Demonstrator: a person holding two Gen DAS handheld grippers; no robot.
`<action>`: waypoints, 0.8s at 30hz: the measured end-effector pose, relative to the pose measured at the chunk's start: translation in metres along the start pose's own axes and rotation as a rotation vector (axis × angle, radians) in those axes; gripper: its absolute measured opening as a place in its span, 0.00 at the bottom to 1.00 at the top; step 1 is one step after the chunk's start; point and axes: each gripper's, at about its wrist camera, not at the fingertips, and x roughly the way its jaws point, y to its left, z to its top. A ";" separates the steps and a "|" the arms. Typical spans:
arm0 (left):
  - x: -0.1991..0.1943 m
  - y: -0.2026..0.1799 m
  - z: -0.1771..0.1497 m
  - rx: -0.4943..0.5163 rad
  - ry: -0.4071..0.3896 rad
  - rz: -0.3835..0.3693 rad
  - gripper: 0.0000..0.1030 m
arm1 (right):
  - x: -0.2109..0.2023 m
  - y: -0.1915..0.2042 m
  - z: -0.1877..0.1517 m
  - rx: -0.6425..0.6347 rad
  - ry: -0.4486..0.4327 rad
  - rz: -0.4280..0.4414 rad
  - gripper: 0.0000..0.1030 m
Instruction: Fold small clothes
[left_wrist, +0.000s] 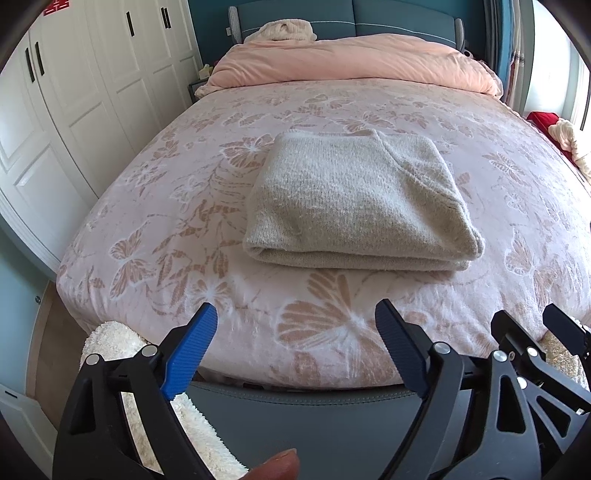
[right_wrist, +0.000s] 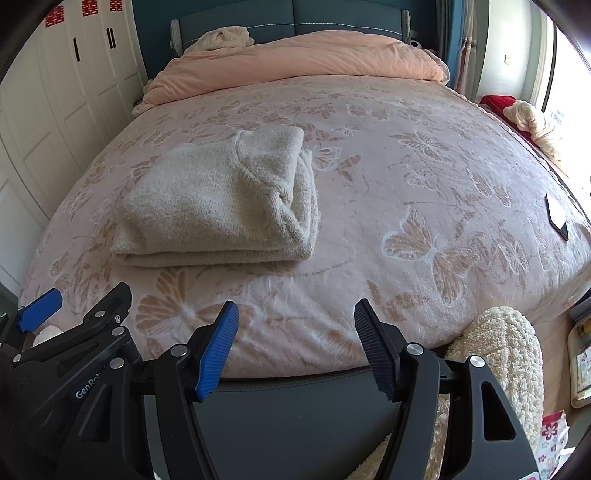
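Observation:
A beige knitted sweater (left_wrist: 354, 199) lies folded into a thick rectangle on the pink butterfly-patterned bed cover (left_wrist: 166, 229); the right wrist view shows the same sweater (right_wrist: 218, 206) left of centre. My left gripper (left_wrist: 295, 314) hangs over the bed's near edge, short of the sweater, its blue-padded jaws wide apart with nothing between them. My right gripper (right_wrist: 295, 310) is beside it to the right, also back from the sweater, open and empty. Each gripper shows at the edge of the other's view.
A rolled pink duvet (left_wrist: 351, 62) lies at the head of the bed. White wardrobe doors (left_wrist: 74, 92) line the left wall. A dark flat phone-like object (right_wrist: 557, 218) rests near the bed's right edge. Fluffy cream sleeves (right_wrist: 509, 354) and a grey footboard (left_wrist: 295, 424) are close below.

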 end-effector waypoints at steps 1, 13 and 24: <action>0.000 0.000 0.000 0.001 0.002 0.001 0.82 | 0.000 0.000 0.000 0.000 0.001 -0.001 0.62; 0.005 -0.001 -0.002 0.004 0.019 0.004 0.82 | 0.004 0.001 0.000 -0.005 0.014 -0.010 0.62; 0.009 -0.005 -0.005 0.016 0.025 0.000 0.77 | 0.007 0.005 -0.003 -0.019 0.025 -0.028 0.58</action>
